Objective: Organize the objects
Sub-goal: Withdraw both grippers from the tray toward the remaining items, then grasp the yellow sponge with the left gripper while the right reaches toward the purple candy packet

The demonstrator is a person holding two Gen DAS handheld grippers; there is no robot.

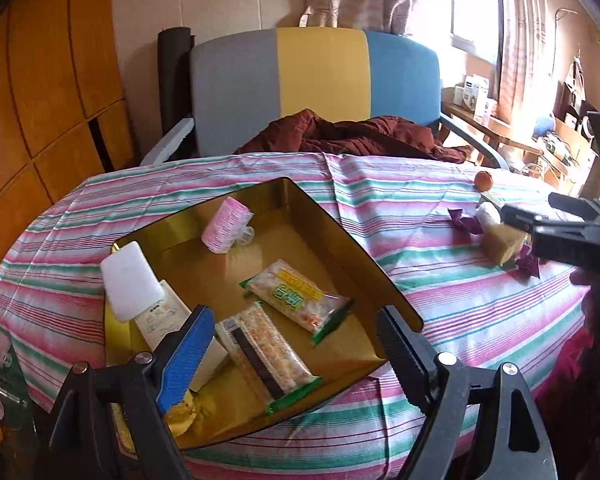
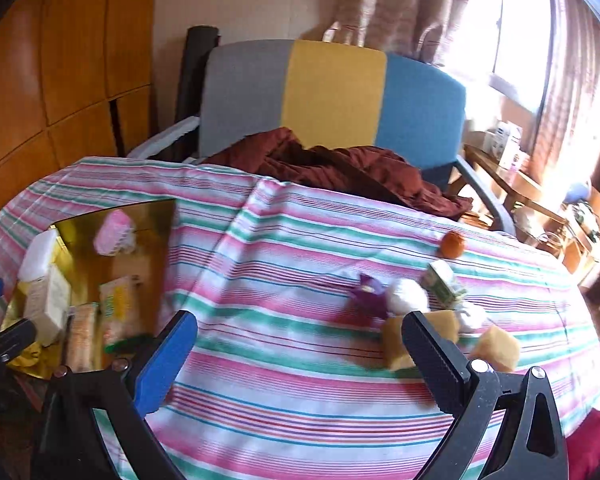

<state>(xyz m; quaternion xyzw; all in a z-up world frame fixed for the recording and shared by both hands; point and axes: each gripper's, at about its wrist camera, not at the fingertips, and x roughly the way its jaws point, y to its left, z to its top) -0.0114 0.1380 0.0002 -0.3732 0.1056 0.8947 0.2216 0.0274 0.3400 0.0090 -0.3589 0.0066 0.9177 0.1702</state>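
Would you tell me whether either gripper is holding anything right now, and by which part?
Nothing is held: the left gripper stands open over the gold box, the right gripper open above the striped cloth.

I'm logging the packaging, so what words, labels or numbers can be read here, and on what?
None can be read for sure.
Clear snack packet with yellow label: large green characters, too blurred.
Pink wrapped roll: tiny print, unreadable.
White carton: faint print, unreadable.
Small green-and-white carton: blurred.
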